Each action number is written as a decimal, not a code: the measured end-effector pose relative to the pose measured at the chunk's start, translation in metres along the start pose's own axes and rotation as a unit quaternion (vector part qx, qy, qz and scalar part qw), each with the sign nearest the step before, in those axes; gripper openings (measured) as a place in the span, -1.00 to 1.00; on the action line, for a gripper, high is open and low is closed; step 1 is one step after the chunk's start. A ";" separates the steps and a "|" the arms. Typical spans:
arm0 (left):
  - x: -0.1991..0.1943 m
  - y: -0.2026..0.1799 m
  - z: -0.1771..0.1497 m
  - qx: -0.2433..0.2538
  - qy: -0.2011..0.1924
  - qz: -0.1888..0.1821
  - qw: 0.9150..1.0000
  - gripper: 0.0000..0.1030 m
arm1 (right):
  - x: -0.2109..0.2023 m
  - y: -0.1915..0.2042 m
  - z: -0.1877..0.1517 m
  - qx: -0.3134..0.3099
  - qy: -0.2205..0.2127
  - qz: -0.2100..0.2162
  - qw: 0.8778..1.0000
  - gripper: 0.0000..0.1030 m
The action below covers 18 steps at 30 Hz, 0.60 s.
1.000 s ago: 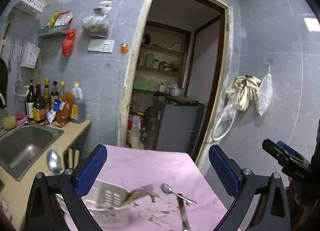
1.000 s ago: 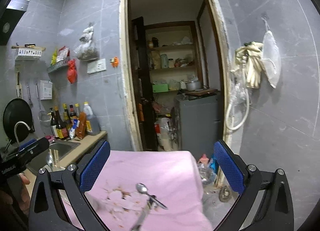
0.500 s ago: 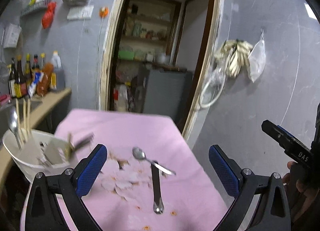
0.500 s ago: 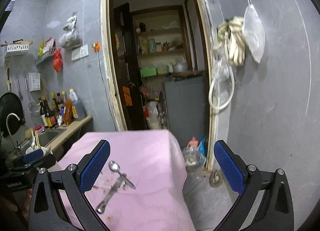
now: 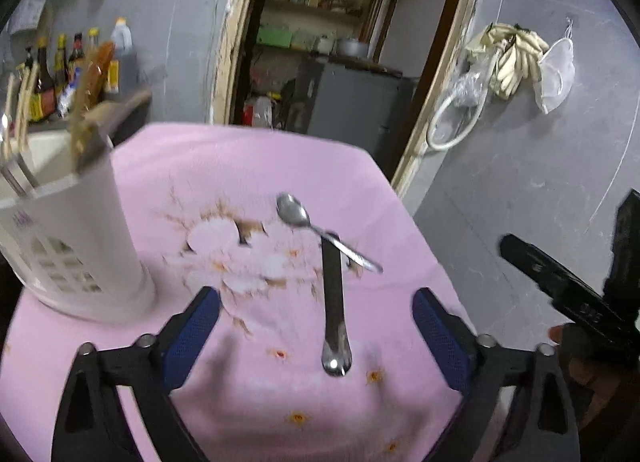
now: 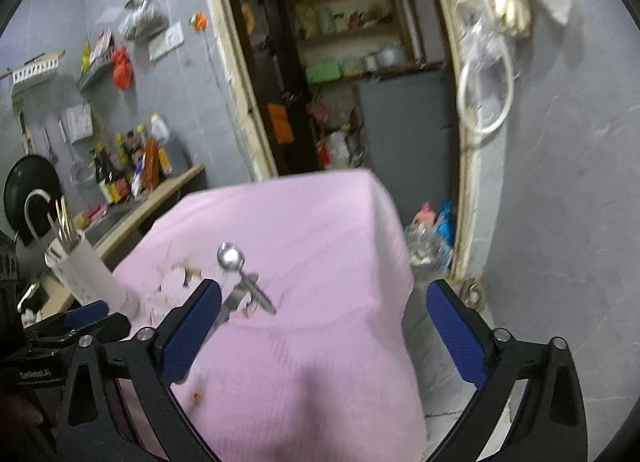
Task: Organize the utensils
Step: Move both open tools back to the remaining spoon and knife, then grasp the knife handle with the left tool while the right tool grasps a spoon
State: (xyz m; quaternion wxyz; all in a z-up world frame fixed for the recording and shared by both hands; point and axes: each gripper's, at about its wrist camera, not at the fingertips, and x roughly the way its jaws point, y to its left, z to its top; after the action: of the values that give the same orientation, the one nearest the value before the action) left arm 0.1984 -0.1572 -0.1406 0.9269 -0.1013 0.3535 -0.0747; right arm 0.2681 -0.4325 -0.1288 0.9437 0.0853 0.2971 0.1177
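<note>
A small metal spoon [image 5: 294, 213] lies crossed over a longer flat metal utensil [image 5: 334, 302] on the pink flowered tablecloth [image 5: 248, 165]. A white utensil holder [image 5: 76, 246] stands at the left with chopsticks and other handles in it. My left gripper [image 5: 316, 330] is open and empty, hovering just above the long utensil. My right gripper [image 6: 324, 326] is open and empty above the cloth; the spoon [image 6: 231, 256], the long utensil [image 6: 234, 300] and the holder [image 6: 90, 274] lie to its left. The right gripper also shows in the left wrist view [image 5: 560, 286].
A counter with a sink and sauce bottles [image 6: 132, 169] stands left of the table. Behind is an open doorway with a grey cabinet [image 5: 352, 101] and shelves. The cloth's right edge [image 6: 404, 282] drops to the floor beside a grey wall.
Both grippers have tilted down and moved closer over the table. The spoon, long utensil and holder now appear larger and nearer. The utensils have not moved.
</note>
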 end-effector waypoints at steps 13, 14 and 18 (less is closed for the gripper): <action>0.048 -0.003 -0.025 -0.007 0.112 -0.027 0.993 -0.21 | 0.093 0.035 -0.011 -0.074 0.123 0.074 0.987 -0.29; 0.049 -0.004 -0.025 -0.004 0.114 -0.026 0.993 -0.21 | 0.099 0.038 -0.011 -0.079 0.129 0.077 0.985 -0.30; 0.049 -0.006 -0.025 0.007 0.114 -0.014 0.993 -0.38 | 0.114 0.046 -0.008 -0.090 0.144 0.089 0.981 -0.30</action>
State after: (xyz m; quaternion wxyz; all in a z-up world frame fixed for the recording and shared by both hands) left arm 0.2177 -0.1768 -0.1889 0.8801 -0.0909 0.4550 -0.1007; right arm 0.3465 -0.3563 -0.1861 0.8808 0.0082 0.4090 0.2385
